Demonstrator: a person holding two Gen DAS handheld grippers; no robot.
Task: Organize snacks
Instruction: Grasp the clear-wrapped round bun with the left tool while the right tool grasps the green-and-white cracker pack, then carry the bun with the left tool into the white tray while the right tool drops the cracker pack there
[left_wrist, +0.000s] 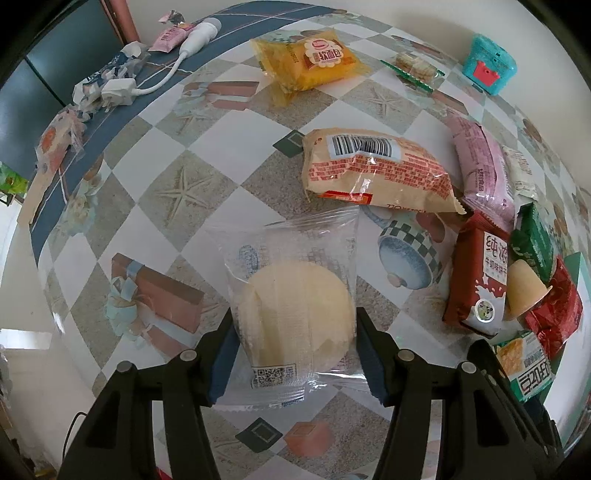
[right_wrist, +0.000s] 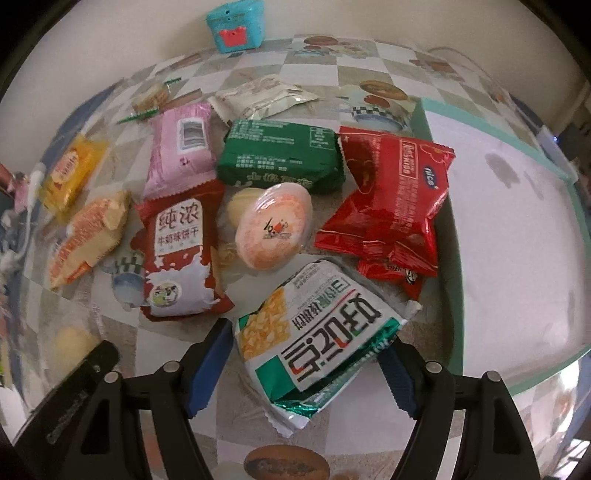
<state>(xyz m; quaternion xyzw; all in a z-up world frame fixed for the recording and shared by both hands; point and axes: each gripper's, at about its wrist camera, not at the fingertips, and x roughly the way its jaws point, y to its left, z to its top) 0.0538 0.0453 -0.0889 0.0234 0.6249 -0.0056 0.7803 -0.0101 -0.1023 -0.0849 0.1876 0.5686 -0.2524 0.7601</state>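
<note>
My left gripper (left_wrist: 295, 350) has its jaws closed against the sides of a clear packet holding a round pale cake (left_wrist: 291, 314), just over the table. My right gripper (right_wrist: 306, 354) is open around a white and green cracker packet (right_wrist: 317, 339) that lies between its fingers; neither pad presses it. Ahead of it lie a jelly cup (right_wrist: 273, 225), a dark red biscuit packet (right_wrist: 177, 254), a green packet (right_wrist: 280, 155), a red packet (right_wrist: 391, 199) and a pink packet (right_wrist: 181, 147).
A teal-rimmed white tray (right_wrist: 517, 236) sits at the right. An orange-printed packet (left_wrist: 373, 170) and a yellow bread packet (left_wrist: 310, 59) lie farther out. A teal box (left_wrist: 489, 62) stands by the wall. A charger and cable (left_wrist: 122, 88) lie at the far left.
</note>
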